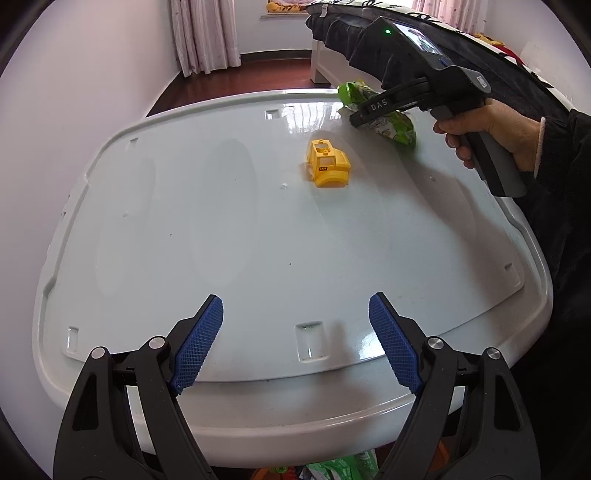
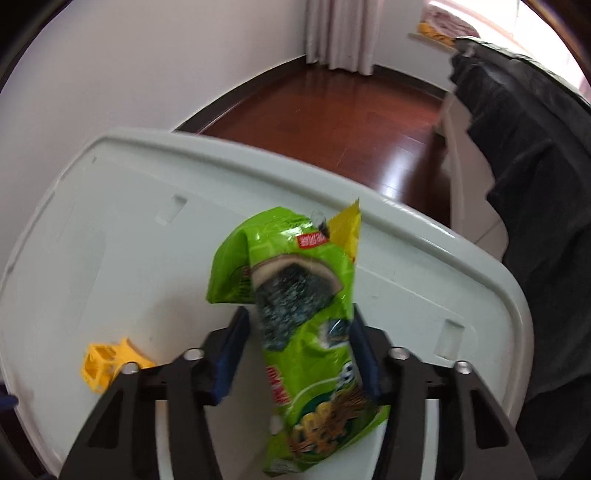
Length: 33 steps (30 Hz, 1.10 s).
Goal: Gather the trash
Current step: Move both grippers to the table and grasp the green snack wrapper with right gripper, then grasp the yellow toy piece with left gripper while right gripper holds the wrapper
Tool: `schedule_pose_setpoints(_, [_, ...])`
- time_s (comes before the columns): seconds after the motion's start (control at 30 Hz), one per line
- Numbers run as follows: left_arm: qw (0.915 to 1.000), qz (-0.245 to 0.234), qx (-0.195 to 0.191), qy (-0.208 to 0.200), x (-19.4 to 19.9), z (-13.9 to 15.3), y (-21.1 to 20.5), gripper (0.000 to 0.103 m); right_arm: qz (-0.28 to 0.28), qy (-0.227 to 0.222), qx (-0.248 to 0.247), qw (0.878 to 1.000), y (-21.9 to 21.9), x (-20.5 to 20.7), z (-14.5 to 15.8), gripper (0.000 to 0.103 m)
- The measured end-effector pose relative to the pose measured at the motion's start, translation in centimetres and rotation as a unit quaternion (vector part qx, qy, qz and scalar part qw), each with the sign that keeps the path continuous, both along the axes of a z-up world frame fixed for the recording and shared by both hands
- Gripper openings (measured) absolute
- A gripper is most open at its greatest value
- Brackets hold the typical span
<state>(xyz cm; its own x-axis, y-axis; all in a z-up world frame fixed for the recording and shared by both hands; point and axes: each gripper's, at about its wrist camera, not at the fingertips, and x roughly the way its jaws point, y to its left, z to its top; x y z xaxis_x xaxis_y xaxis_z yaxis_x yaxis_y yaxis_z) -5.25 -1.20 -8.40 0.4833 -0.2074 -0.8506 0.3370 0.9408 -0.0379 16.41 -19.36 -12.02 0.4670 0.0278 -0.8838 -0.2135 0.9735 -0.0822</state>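
- Crinkled green plastic snack wrapper (image 2: 306, 332) w/ a yellow torn corner sits at the far right part of the pale grey-white plastic tabletop (image 1: 229, 236), near its far rim.
- My right gripper (image 2: 295, 354) has the wrapper between its blue pads. The right pad touches the wrapper's edge; on the left I can't tell if the pad presses, since the right wrist view is blurred. So I can't call it grasped.
- The person's hand (image 1: 491, 136) on the right tool's grey handle shows in the left wrist view, dark sleeve behind it.
- Yellow plastic toy truck cab (image 1: 328, 164) lies on the tabletop just left of the wrapper, apart from it.
- My left gripper (image 1: 295, 343) hangs over the tabletop's near edge, well apart from the wrapper, jaws spread wide, nothing between them.
- Beyond the tabletop's far rim: dark red wood floor (image 2: 332, 110) and pale curtains (image 1: 207, 33).
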Motion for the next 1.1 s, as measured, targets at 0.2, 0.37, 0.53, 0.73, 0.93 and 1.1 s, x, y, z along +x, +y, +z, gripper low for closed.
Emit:
schedule_pose_setpoints(0.2, [0.9999, 0.006, -0.009, 0.001, 0.0, 0.1, 0.5, 0.079, -0.015, -0.016, -0.018, 1.000, 1.2, -0.7, 0.0, 0.026])
schedule_pose_setpoints(0.37, [0.9998, 0.012, -0.017, 0.000, -0.1, 0.3, 0.9, 0.079, -0.039, -0.030, -0.029, 0.998, 1.6, -1.6, 0.0, 0.024])
schedule_pose_setpoints(0.53, [0.9994, 0.024, -0.026, -0.005, -0.2, 0.4, 1.6, 0.079, -0.057, -0.028, -0.032, 0.997, 1.3, -2.9, 0.2, 0.023])
schedule_pose_setpoints(0.73, [0.9990, 0.033, -0.030, -0.009, -0.2, 0.2, 2.2, 0.079, -0.072, -0.022, -0.026, 0.997, 0.1, -6.6, 0.9, 0.023])
schedule_pose_setpoints(0.93, [0.9988, 0.038, -0.030, -0.006, 0.6, -0.1, 2.1, 0.079, -0.111, -0.024, 0.027, 0.993, -1.9, -11.9, 2.4, 0.024])
schedule_pose_setpoints(1.1, [0.9983, 0.033, -0.049, 0.001, 2.7, -0.3, 0.5, 0.079, -0.136, -0.031, 0.050, 0.989, -3.4, -15.1, 2.4, 0.024])
